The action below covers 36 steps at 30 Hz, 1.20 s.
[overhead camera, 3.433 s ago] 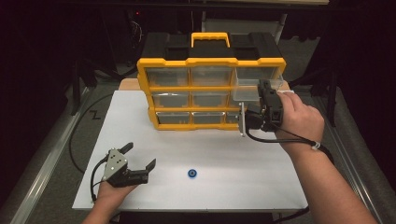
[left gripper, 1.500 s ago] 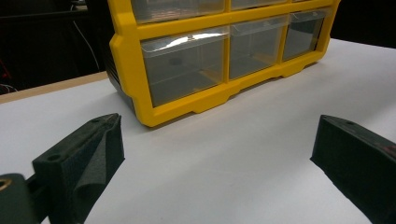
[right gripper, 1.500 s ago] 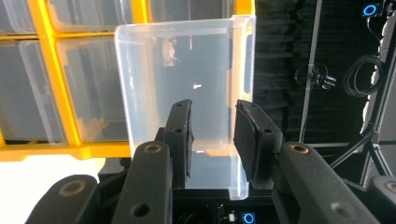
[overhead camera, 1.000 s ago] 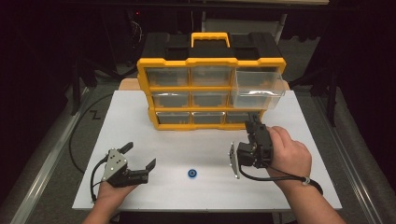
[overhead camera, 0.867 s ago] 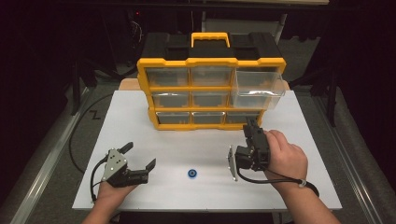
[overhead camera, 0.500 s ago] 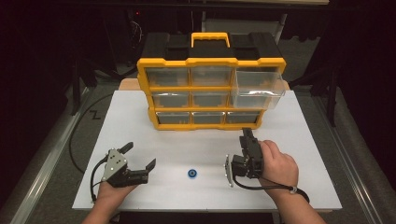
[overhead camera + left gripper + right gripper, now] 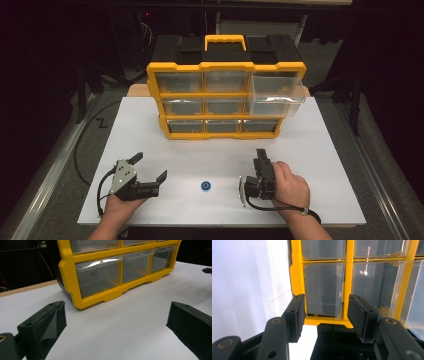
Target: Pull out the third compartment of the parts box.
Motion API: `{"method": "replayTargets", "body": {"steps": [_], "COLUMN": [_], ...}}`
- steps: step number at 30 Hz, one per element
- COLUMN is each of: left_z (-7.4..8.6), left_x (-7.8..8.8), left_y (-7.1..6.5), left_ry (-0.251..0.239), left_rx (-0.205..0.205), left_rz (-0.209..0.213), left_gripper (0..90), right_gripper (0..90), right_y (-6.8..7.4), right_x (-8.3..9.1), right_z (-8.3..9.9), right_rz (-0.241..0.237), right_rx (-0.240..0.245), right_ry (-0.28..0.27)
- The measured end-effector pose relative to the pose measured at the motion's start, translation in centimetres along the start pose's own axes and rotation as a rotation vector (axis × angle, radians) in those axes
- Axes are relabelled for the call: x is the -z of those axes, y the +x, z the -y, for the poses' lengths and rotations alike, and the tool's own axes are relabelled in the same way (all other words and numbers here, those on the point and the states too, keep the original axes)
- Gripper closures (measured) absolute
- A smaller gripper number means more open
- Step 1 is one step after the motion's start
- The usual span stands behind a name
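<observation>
A yellow organizer cabinet (image 7: 225, 97) with clear drawers stands at the back of the white board; its top right drawer (image 7: 277, 95) is pulled out. On the board near the front lies a small blue round piece (image 7: 205, 185). My left gripper (image 7: 150, 167) rests left of it, jaws wide open and empty, facing the cabinet's bottom drawers (image 7: 100, 277) in the left gripper view (image 7: 117, 315). My right gripper (image 7: 260, 156) lies on its side just right of the blue piece and points at the cabinet (image 7: 347, 290). Its jaws (image 7: 325, 302) have just been opening, with nothing between them.
The white board (image 7: 325, 150) covers the table, with bare room between the cabinet and both hands. A black cable (image 7: 82, 150) curves off the left edge. Dark stands and a metal rail border the table.
The right hand has left the pulled-out drawer, come back toward the front edge and sunk to the board beside the blue piece, its jaws spreading. The left gripper has not moved.
</observation>
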<state>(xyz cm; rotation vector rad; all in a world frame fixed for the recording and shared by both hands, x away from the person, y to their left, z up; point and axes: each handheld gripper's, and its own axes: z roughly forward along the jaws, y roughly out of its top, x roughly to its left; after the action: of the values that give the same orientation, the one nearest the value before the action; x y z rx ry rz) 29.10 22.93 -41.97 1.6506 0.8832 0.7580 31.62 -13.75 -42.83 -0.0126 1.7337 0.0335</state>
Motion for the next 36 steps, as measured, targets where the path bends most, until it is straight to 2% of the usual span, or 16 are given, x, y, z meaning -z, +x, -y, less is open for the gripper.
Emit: {"method": "replayTargets", "body": {"steps": [9, 15, 20, 28, 31, 36], "left_z": [0.0, 0.0, 0.0, 0.0, 0.0, 0.0], "left_x": [-0.1, 0.0, 0.0, 0.0, -0.1, 0.0], "left_y": [0.0, 0.0, 0.0, 0.0, 0.0, 0.0], "left_ry": [0.0, -0.003, -0.004, -0.003, -0.002, -0.003], "left_rx": [-0.005, -0.006, -0.007, -0.004, -0.004, -0.004], "left_rz": [0.001, 0.001, 0.003, 0.004, 0.005, 0.004], "left_gripper": [2.9, 2.9, 2.9, 2.9, 2.9, 2.9], "right_gripper": [49.0, 47.5, 34.7, 19.7, 15.5, 3.6], "right_y": [1.5, 1.7, 1.7, 1.7, 1.7, 1.8], "right_x": [-0.2, -0.2, -0.3, -0.3, -0.3, -0.5], "right_z": [0.2, 0.2, 0.1, 0.0, 0.1, 0.2], "right_rz": [-0.015, -0.028, -0.055, -0.061, -0.058, -0.066], "right_rx": [0.012, 0.015, 0.01, 0.007, -0.008, -0.021], "right_ry": [0.001, 0.001, 0.002, 0.009, -0.006, -0.025]}}
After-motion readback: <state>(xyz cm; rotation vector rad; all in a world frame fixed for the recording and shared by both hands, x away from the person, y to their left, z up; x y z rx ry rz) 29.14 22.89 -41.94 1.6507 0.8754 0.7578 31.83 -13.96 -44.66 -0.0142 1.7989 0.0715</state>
